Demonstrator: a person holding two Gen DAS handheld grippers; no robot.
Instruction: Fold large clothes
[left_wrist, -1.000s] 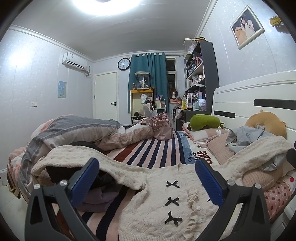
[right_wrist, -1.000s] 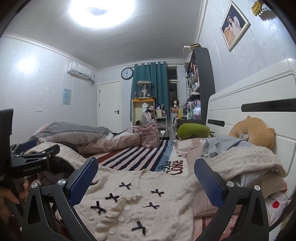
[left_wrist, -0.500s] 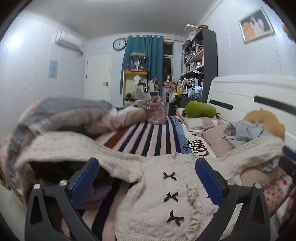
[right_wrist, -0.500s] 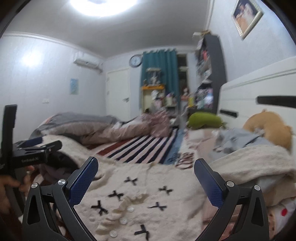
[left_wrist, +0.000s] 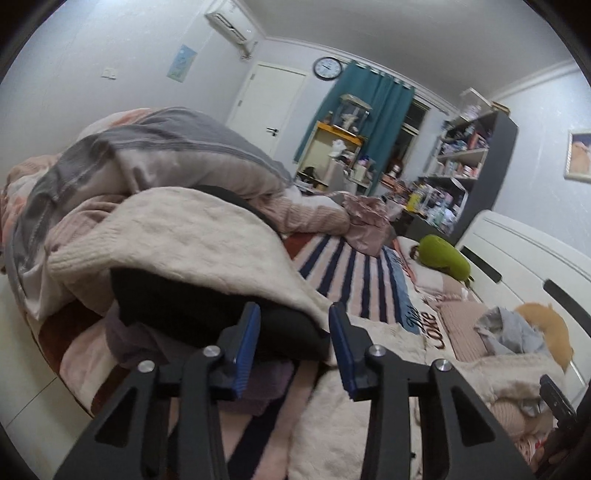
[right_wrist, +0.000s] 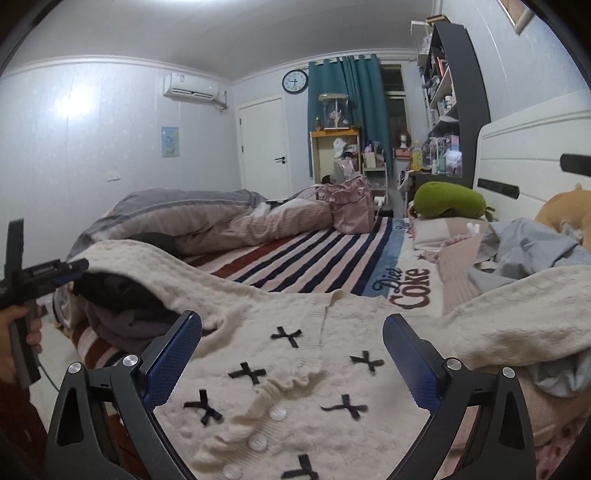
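A cream knit cardigan (right_wrist: 314, 373) with black bows and white buttons lies front-up across the bed. Its left sleeve (left_wrist: 192, 240) drapes over a heap of dark clothes; its right sleeve (right_wrist: 517, 306) runs over the pillows. My left gripper (left_wrist: 293, 343) is partly closed with a narrow gap, empty, just short of the sleeve's lower edge and the black garment (left_wrist: 221, 317) under it. It also shows at the far left of the right wrist view (right_wrist: 70, 267). My right gripper (right_wrist: 291, 358) is wide open and empty above the cardigan's chest.
A striped blanket (right_wrist: 314, 254) covers the bed. A grey and pink duvet (left_wrist: 155, 155) is bunched at the far left. A pink bag (right_wrist: 351, 206), a green plush (right_wrist: 448, 203), an orange plush (left_wrist: 546, 328) and grey clothing (right_wrist: 528, 247) lie near the white headboard (right_wrist: 535, 147).
My left gripper swung left toward the draped sleeve and its jaws narrowed from wide open. My right gripper dipped lower over the cardigan and stays wide open.
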